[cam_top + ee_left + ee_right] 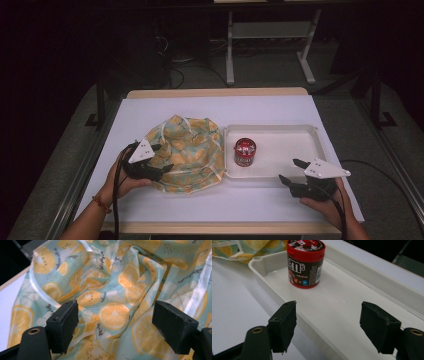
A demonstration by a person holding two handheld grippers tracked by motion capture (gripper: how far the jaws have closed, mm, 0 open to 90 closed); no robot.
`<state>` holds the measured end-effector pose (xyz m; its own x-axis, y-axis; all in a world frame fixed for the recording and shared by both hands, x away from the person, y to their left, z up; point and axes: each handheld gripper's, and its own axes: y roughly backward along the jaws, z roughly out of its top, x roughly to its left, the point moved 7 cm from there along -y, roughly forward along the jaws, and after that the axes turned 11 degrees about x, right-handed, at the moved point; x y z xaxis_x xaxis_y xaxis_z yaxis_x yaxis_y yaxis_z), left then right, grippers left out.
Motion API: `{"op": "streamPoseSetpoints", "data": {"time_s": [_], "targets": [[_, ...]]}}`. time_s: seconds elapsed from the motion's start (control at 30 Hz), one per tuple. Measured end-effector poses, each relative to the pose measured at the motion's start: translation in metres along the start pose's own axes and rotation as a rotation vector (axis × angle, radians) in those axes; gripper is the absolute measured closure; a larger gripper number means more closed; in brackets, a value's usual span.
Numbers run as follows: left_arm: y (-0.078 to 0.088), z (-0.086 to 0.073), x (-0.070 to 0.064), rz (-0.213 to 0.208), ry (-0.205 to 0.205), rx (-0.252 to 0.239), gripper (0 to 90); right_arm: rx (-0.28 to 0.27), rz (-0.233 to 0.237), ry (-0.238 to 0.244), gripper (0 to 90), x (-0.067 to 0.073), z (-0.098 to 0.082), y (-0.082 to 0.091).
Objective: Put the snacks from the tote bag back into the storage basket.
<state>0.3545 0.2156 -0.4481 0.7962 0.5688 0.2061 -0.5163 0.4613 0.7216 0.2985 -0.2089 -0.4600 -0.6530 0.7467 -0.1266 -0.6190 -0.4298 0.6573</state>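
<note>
A crumpled bag printed with orange and lemon slices (190,150) lies left of centre on the white table; up close its folds and clear handle show as the bag (112,290). My left gripper (163,158) is open at the bag's left edge, jaws apart over the fabric (113,326). A red-lidded brown candy jar (245,151) stands upright at the left end of a white tray (290,137). My right gripper (293,170) is open at the tray's near rim, right of the jar. The right gripper view shows the jar (305,263) ahead in the tray (352,312), beyond the open right gripper (327,326).
The white table top (215,205) sits on a wooden-edged table with grey floor on both sides. Metal desk legs (230,50) stand beyond the far edge. Cables trail from both grippers toward the near edge.
</note>
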Motion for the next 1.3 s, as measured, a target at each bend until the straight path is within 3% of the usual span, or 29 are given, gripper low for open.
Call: {"op": "streamPoseSetpoints", "data": {"time_s": [0.13,0.57,0.77,0.97,1.3], "targets": [[0.005,-0.003,0.000,-0.010,0.011,-0.020,20.0,0.000,0.002,0.005,28.8,0.001,0.001,0.000],[0.015,-0.023,0.001,0.022,0.058,-0.045,18.3,-0.009,-0.001,0.006,28.8,0.002,0.002,0.002],[0.025,-0.032,0.004,0.052,0.102,-0.098,17.6,-0.007,0.001,0.006,28.8,0.002,0.002,0.001],[0.029,-0.039,0.004,0.051,0.142,-0.119,17.6,-0.005,0.004,0.008,28.7,0.003,0.003,0.000],[0.035,-0.060,0.007,0.094,0.195,-0.097,16.1,-0.035,0.014,0.023,29.0,0.002,0.012,-0.003]]}}
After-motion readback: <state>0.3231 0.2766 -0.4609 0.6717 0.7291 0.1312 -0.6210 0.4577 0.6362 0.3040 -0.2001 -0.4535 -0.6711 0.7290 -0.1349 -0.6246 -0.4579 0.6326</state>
